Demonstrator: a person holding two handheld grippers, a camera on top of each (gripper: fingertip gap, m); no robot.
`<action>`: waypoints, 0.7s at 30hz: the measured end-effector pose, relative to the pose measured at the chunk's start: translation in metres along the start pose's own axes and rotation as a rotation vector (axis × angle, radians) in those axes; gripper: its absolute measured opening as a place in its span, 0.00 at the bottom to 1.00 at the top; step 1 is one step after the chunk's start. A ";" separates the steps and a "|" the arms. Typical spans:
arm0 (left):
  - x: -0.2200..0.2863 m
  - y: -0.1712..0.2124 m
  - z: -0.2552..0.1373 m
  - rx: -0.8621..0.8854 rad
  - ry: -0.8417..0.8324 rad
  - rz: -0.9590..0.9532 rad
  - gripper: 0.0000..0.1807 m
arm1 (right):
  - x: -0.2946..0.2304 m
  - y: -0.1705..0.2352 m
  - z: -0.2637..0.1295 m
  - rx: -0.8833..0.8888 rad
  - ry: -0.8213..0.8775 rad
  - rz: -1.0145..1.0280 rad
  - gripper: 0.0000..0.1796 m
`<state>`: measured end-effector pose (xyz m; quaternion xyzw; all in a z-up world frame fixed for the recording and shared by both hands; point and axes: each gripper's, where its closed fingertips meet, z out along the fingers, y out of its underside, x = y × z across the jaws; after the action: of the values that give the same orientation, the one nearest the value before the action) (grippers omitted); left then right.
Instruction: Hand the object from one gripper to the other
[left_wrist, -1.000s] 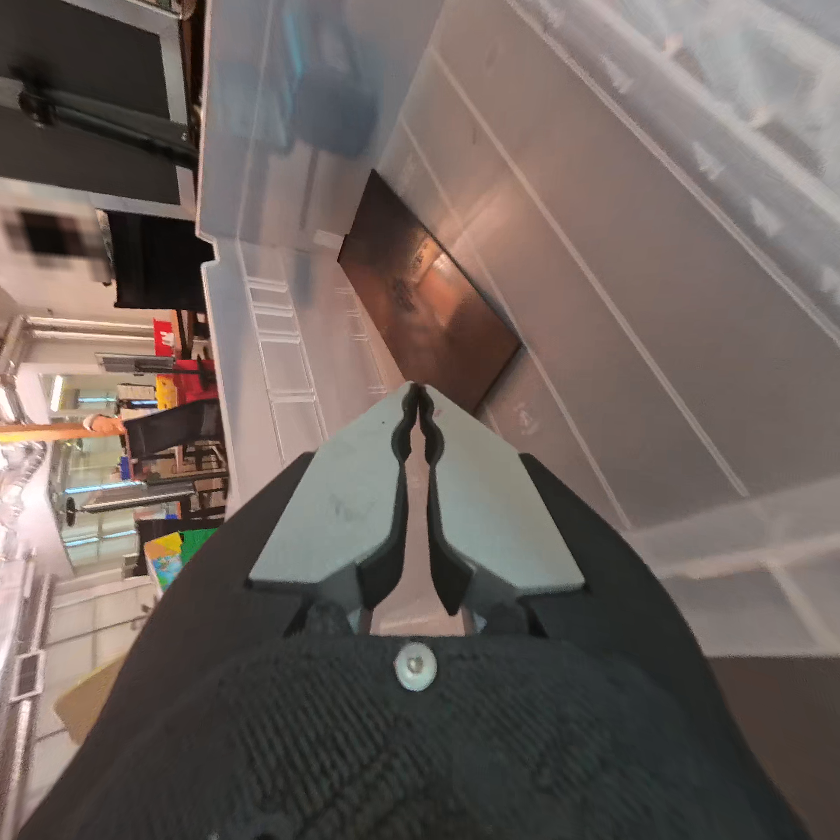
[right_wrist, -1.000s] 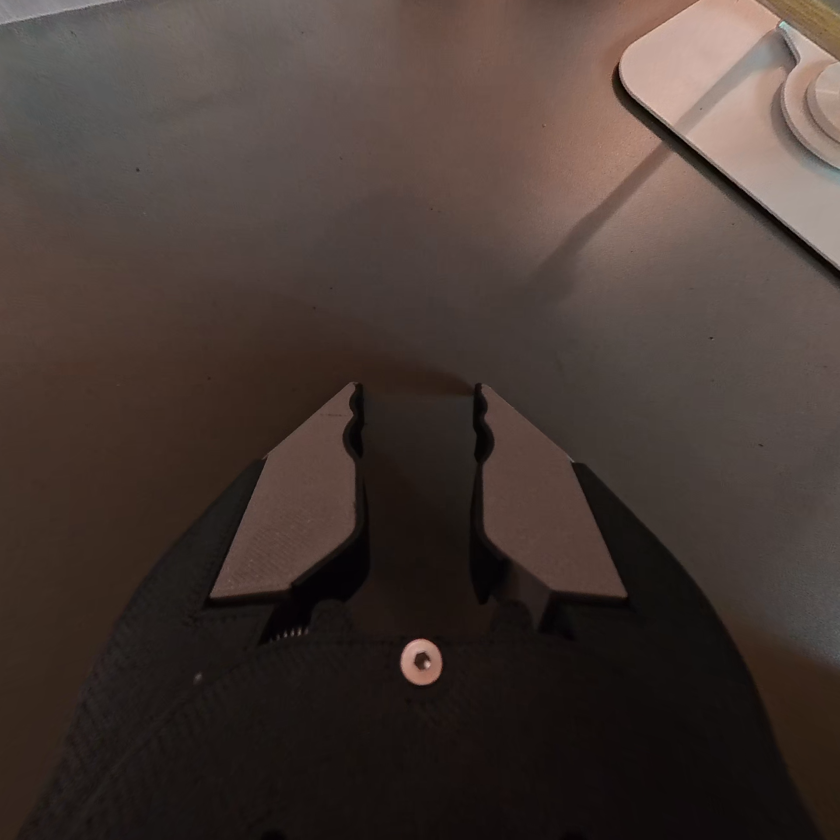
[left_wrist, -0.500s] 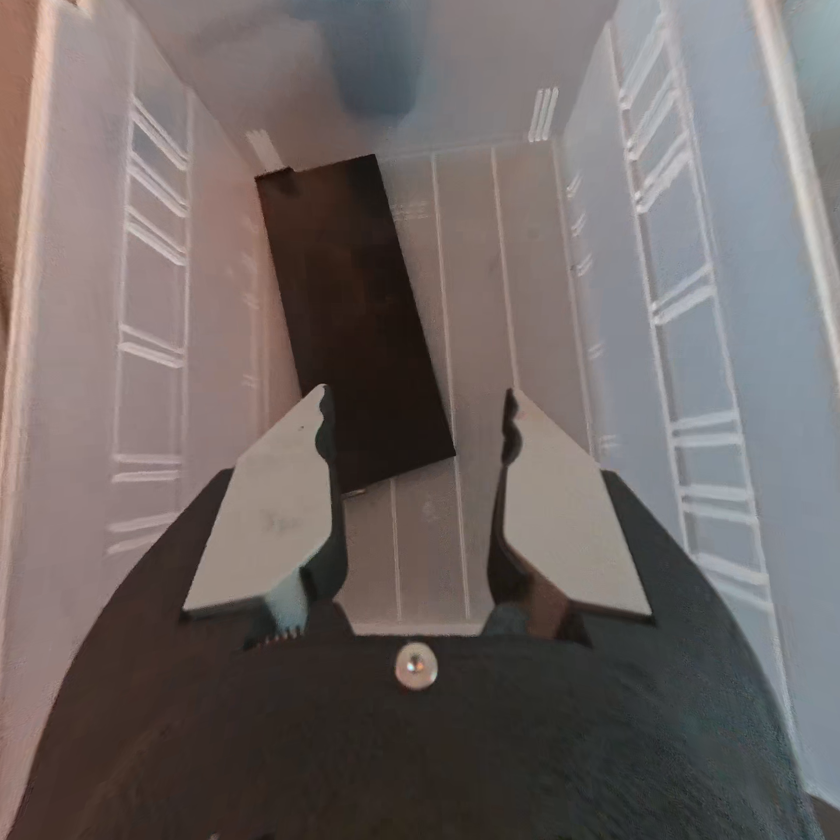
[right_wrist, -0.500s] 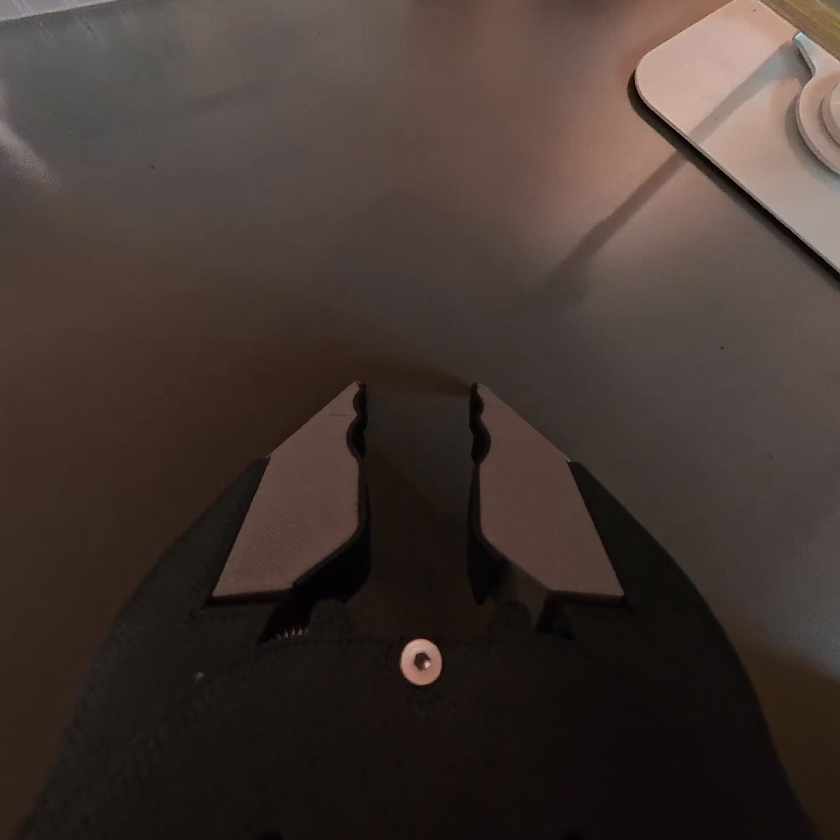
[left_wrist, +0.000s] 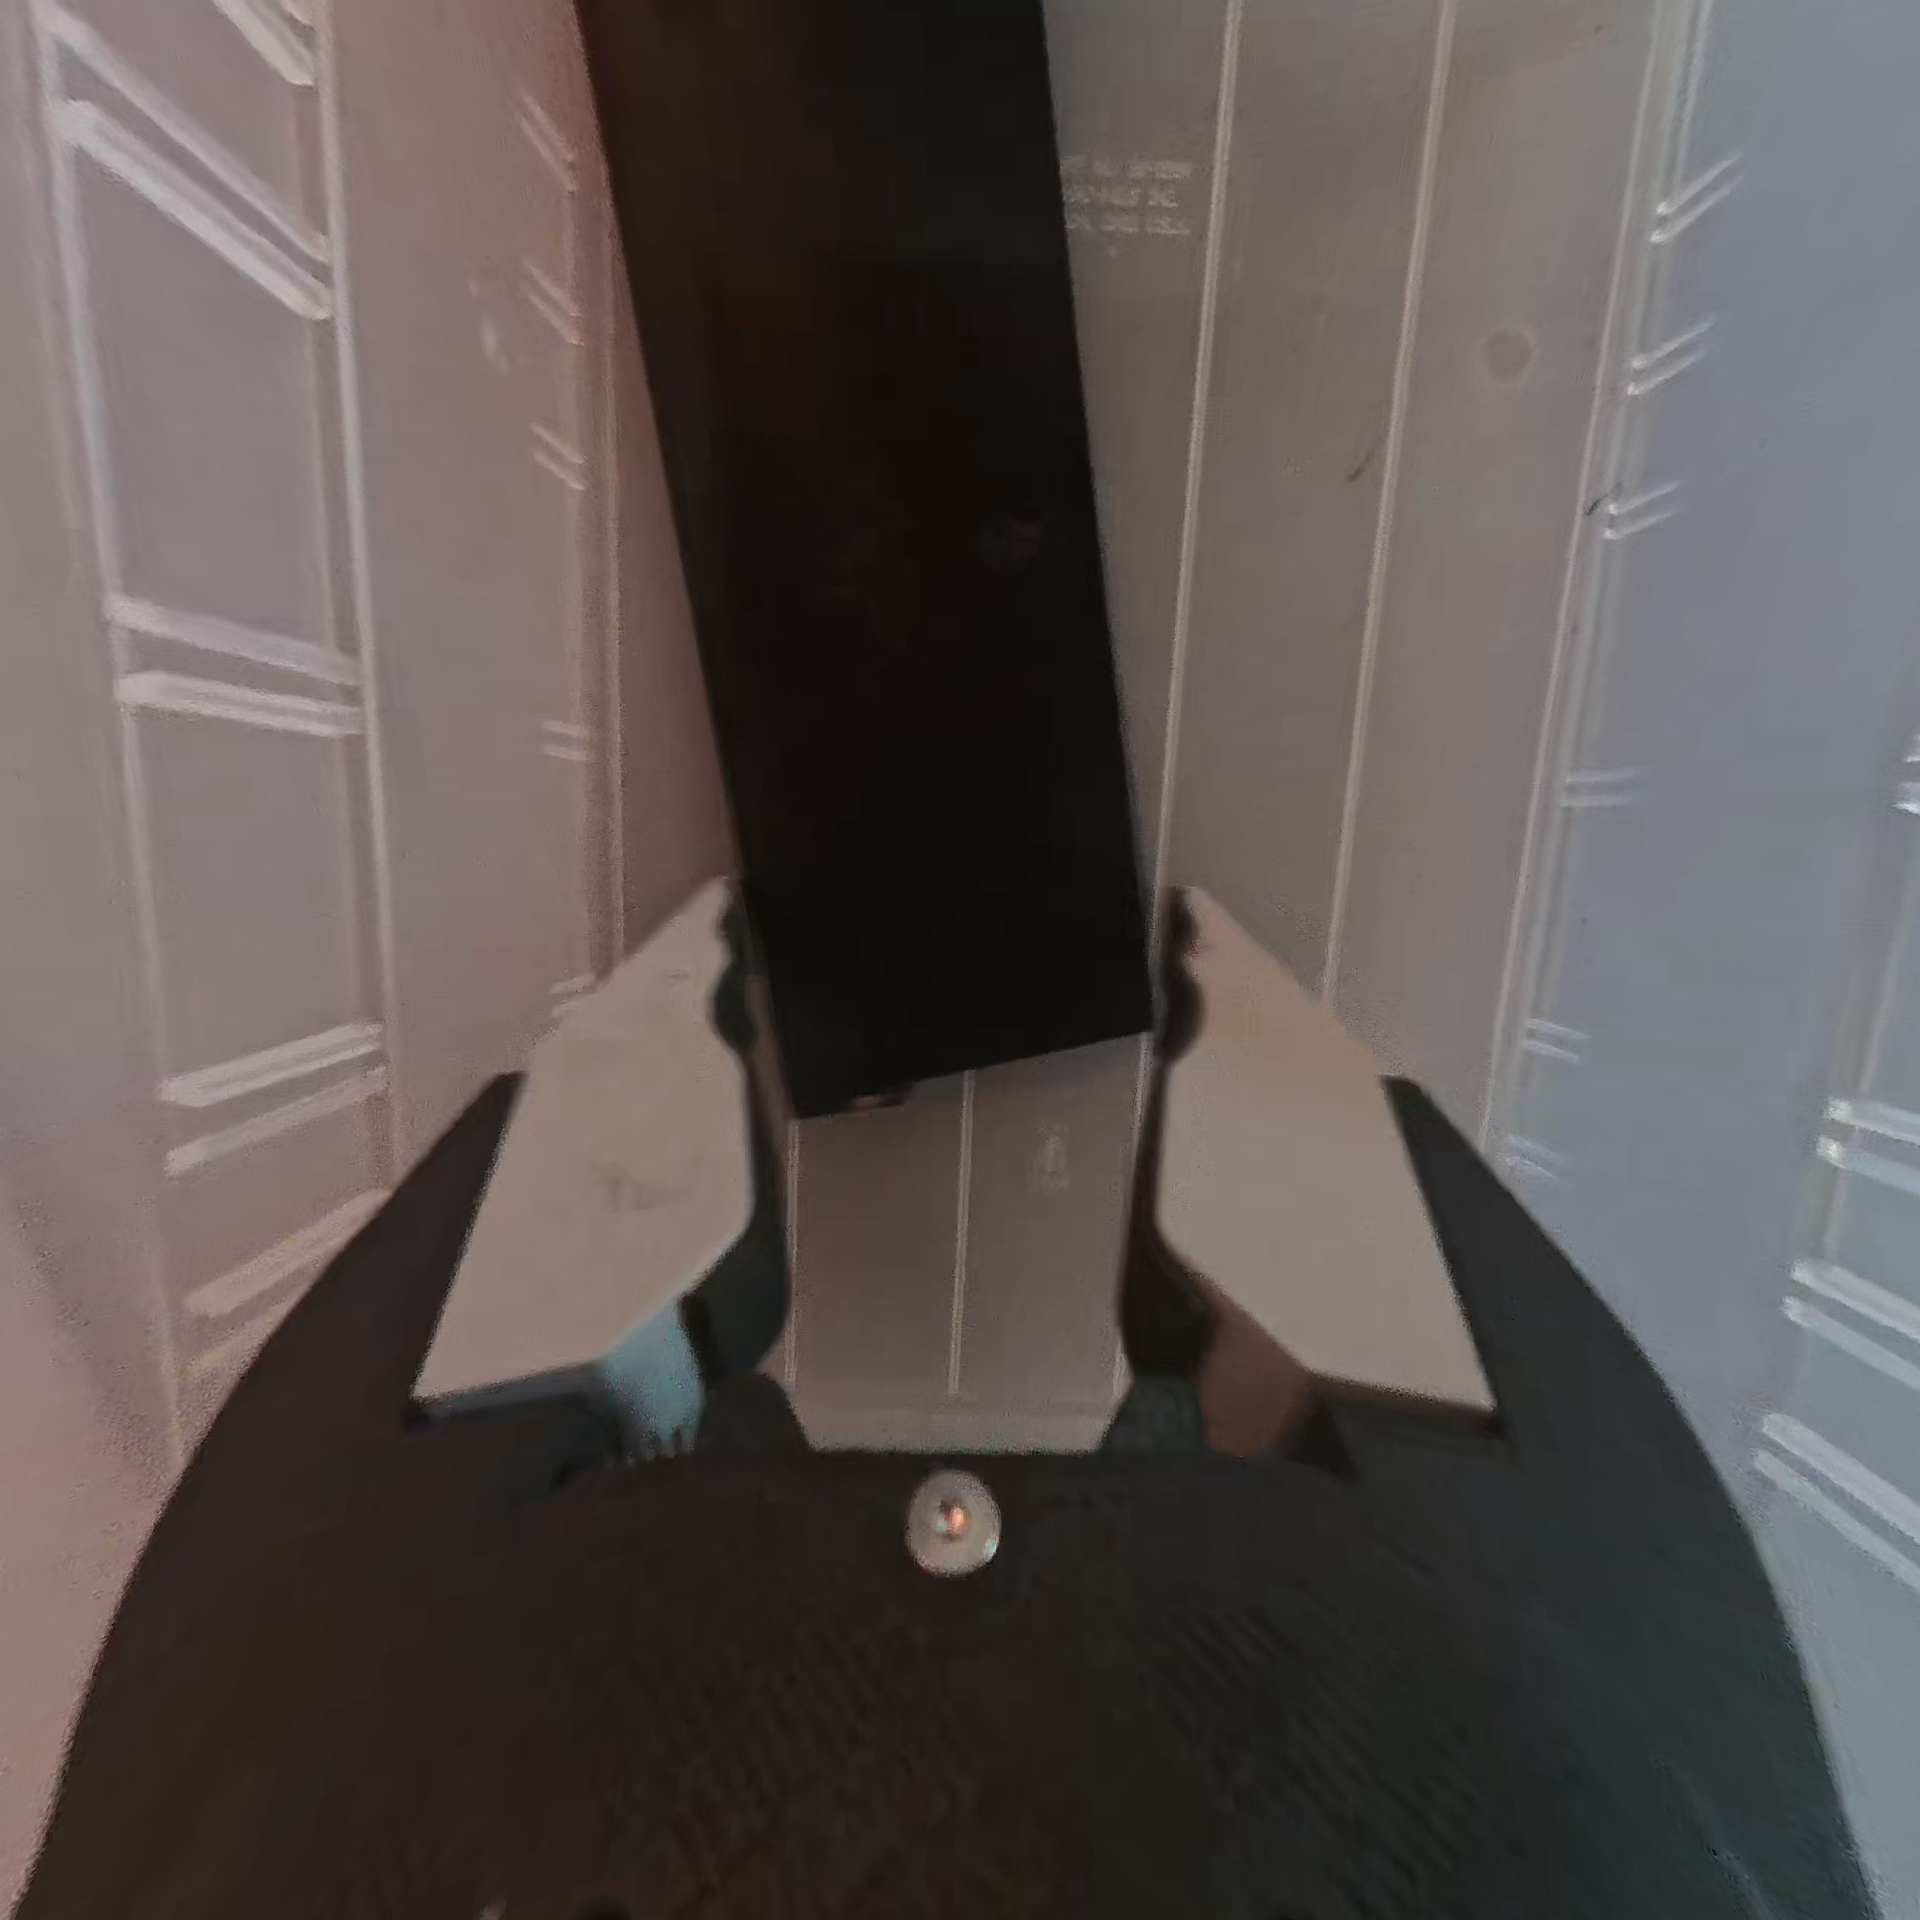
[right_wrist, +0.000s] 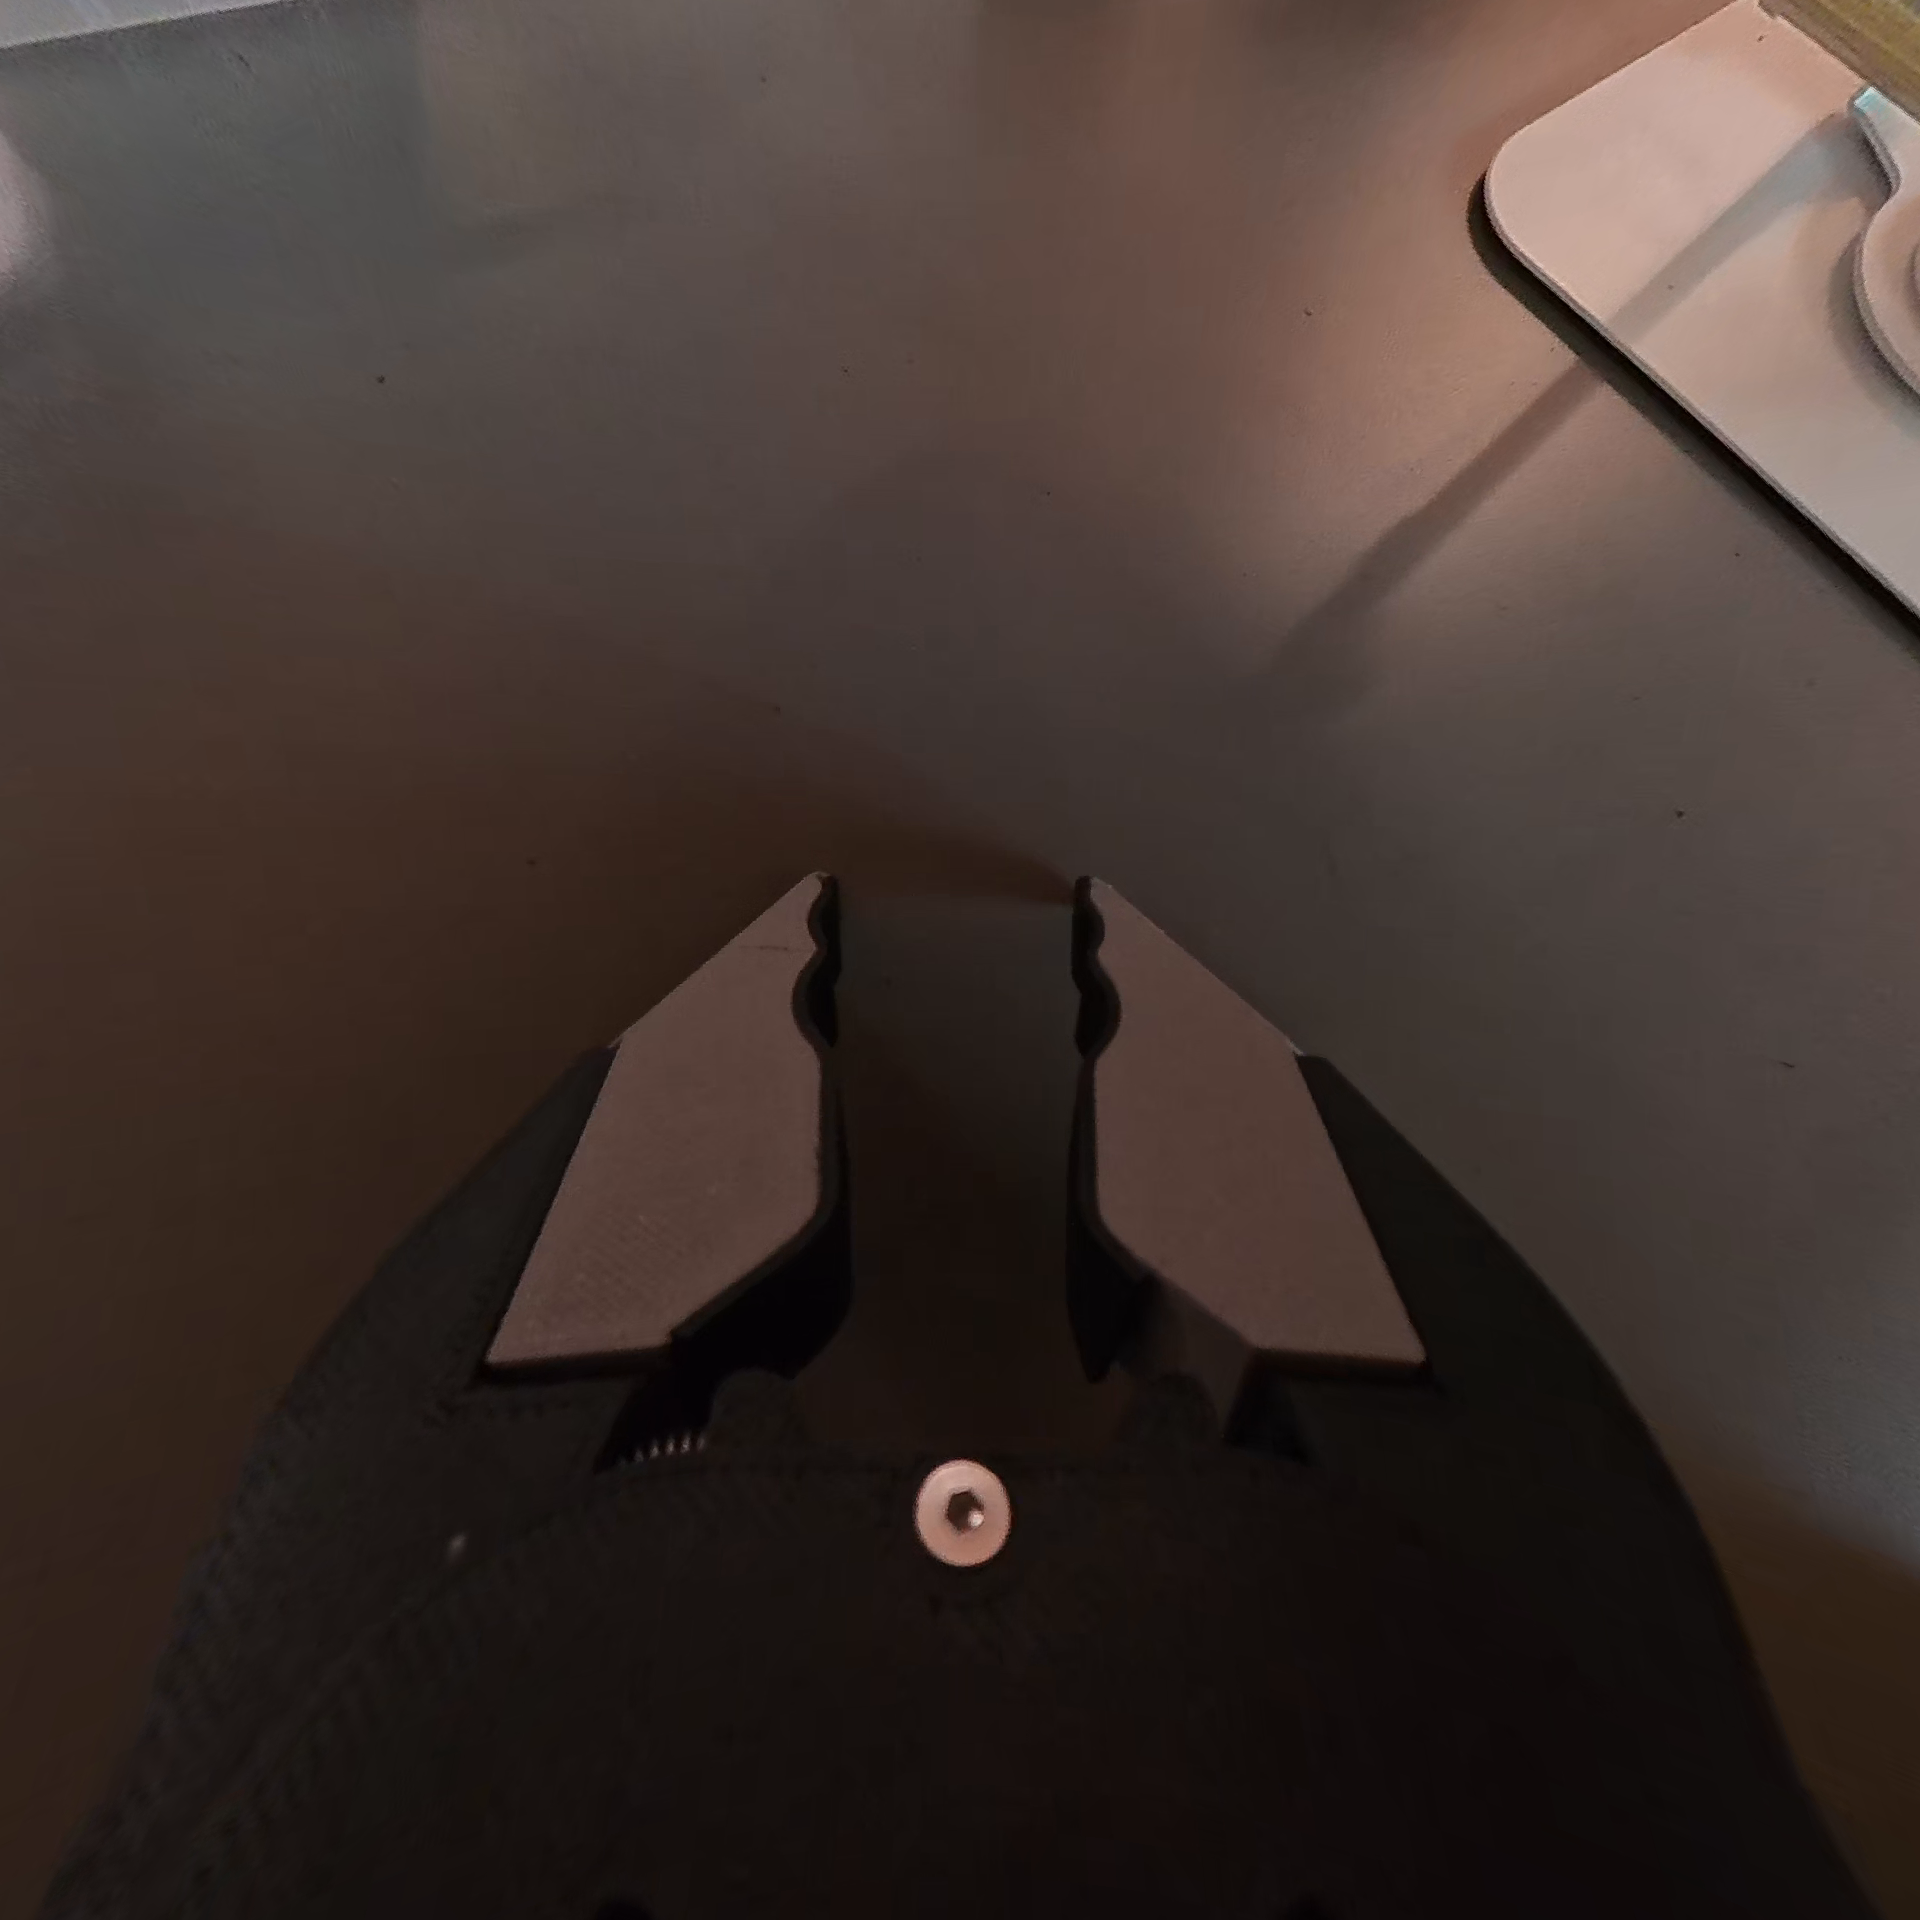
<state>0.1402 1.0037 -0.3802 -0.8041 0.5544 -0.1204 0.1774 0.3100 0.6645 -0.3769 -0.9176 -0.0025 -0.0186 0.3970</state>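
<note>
A: What has moved since the earlier frame?
B: The left hand-held gripper (left_wrist: 956, 935) has advanced deeper into the translucent plastic bin (left_wrist: 1455, 520); its released fingers now flank the near end of the dark flat box (left_wrist: 894, 571) lying on the bin floor, probably to grasp it.
A: And the right hand-held gripper (right_wrist: 954, 904)?
B: Released, empty, low over the dark desk (right_wrist: 727, 416), likely waiting to receive.

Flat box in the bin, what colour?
Very dark, near black, no clear pattern: the flat box in the translucent bin. Left wrist view shows it best.
</note>
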 end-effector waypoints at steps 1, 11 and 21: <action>0.000 0.000 0.000 0.008 0.001 0.002 0.40 | 0.000 0.000 0.000 0.000 -0.001 -0.001 0.23; -0.001 -0.004 -0.012 0.031 -0.225 0.302 0.39 | -0.001 0.000 0.000 0.001 0.002 -0.007 0.23; -0.045 -0.007 -0.042 -0.072 -0.810 0.819 0.39 | -0.005 -0.001 0.001 0.001 -0.007 -0.016 0.23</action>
<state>0.1135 1.0415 -0.3392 -0.5117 0.7121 0.2945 0.3801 0.3050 0.6658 -0.3767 -0.9174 -0.0115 -0.0185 0.3973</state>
